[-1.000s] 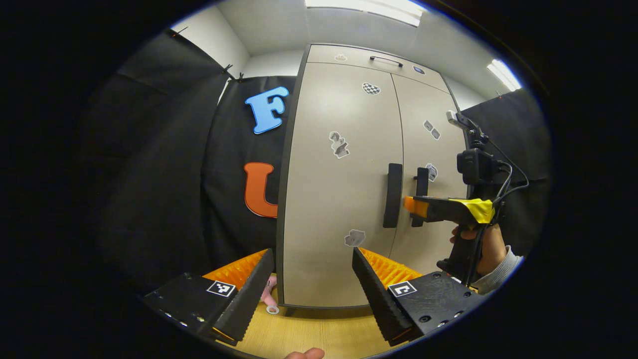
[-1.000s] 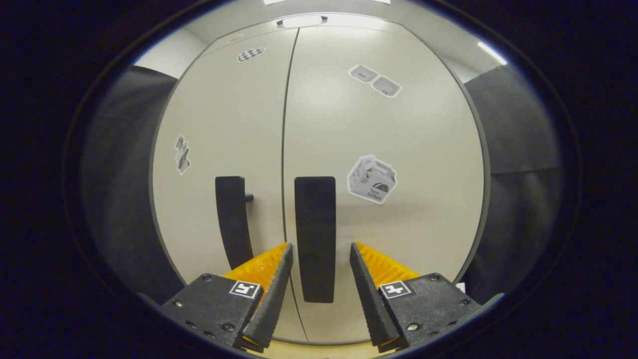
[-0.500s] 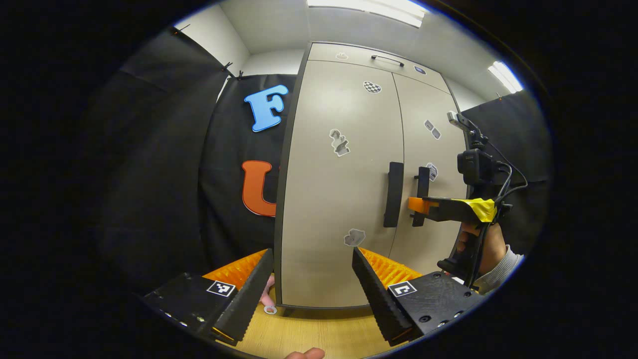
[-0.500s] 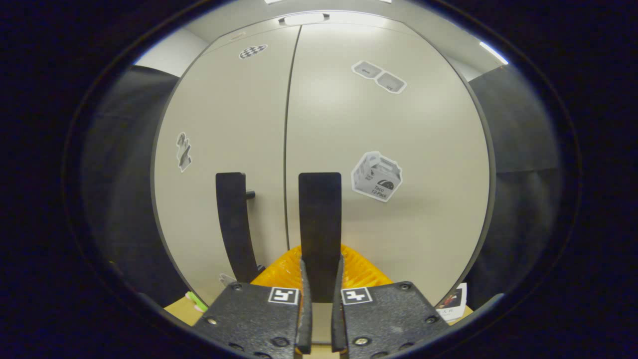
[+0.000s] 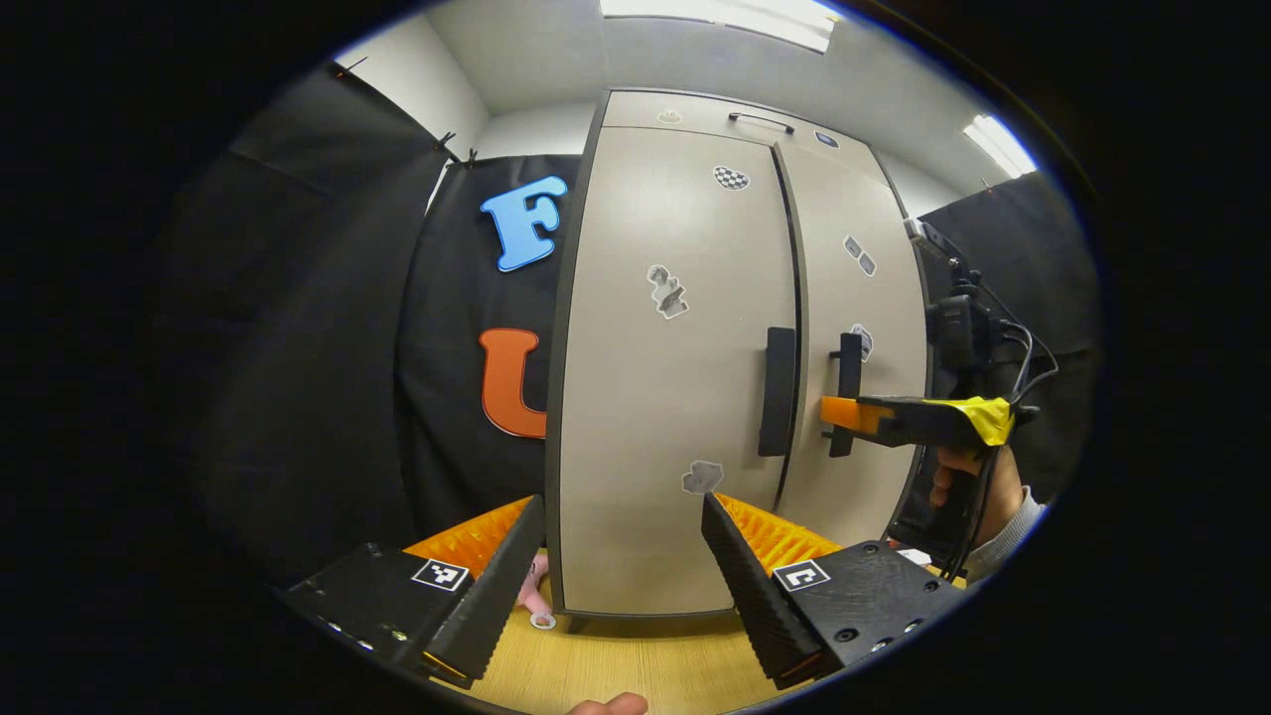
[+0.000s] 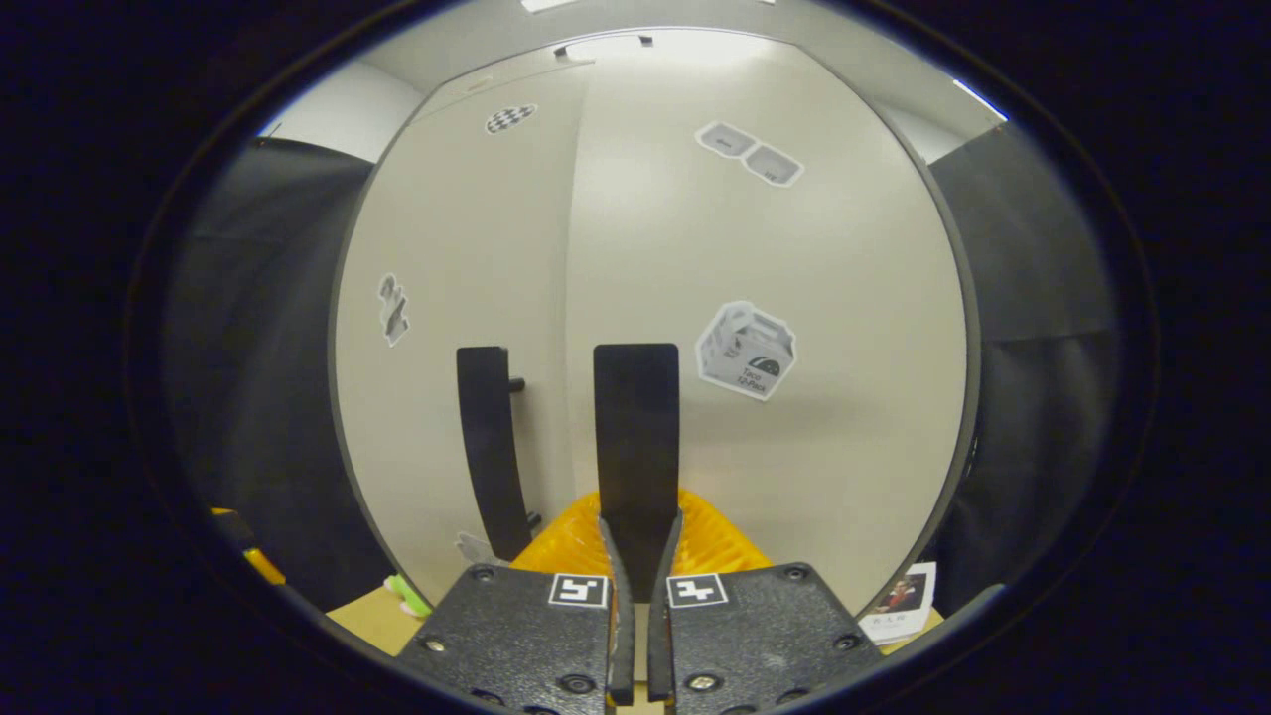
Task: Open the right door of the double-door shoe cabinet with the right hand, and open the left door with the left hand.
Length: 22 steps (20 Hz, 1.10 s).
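Left gripper view: we log left gripper (image 5: 616, 556) released, short of left door (image 5: 665, 377); dark gap along right door (image 5: 859, 328) inner edge.
Right gripper view: right gripper (image 6: 635, 586) clenched on right door handle (image 6: 635, 437); box sticker (image 6: 747, 350) lettering unreadable.

Bright, even light from ceiling strip lamps (image 5: 735, 12); sharp focus, strong fisheye bending at edges.

Beige cabinet doors (image 5: 675, 397) carry black handles (image 6: 635, 437) and a black-and-white checkered sticker (image 5: 732, 178).
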Each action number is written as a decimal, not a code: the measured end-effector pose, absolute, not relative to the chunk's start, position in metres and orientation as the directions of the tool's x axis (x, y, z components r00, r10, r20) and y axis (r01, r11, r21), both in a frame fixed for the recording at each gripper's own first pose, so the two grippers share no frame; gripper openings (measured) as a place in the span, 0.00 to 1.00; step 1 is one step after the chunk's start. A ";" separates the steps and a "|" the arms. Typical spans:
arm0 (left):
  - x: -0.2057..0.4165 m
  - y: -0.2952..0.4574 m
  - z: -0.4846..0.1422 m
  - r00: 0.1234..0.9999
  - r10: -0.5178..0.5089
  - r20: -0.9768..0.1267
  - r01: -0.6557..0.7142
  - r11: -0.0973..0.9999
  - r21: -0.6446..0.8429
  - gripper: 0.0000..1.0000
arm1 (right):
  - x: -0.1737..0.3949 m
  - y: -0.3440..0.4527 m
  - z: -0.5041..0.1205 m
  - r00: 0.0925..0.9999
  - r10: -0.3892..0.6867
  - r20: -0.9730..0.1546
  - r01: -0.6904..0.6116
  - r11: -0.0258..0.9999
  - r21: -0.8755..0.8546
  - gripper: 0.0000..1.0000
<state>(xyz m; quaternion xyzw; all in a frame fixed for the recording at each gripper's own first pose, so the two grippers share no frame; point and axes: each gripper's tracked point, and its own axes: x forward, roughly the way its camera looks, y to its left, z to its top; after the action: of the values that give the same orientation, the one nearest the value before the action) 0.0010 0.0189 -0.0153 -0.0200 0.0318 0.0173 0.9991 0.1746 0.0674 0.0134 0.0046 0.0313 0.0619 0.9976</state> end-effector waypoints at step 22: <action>-0.013 -0.005 -0.002 1.000 0.010 -0.019 -0.010 1.000 0.021 0.95 | 0.020 -0.052 0.015 0.985 0.149 -0.087 -0.151 0.988 -0.018 0.08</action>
<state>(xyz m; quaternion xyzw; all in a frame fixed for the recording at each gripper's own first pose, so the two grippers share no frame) -0.0128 -0.0054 -0.0023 0.0107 0.0094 0.0050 0.9999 0.0201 -0.0515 0.0147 -0.0124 0.0428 0.0754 0.9962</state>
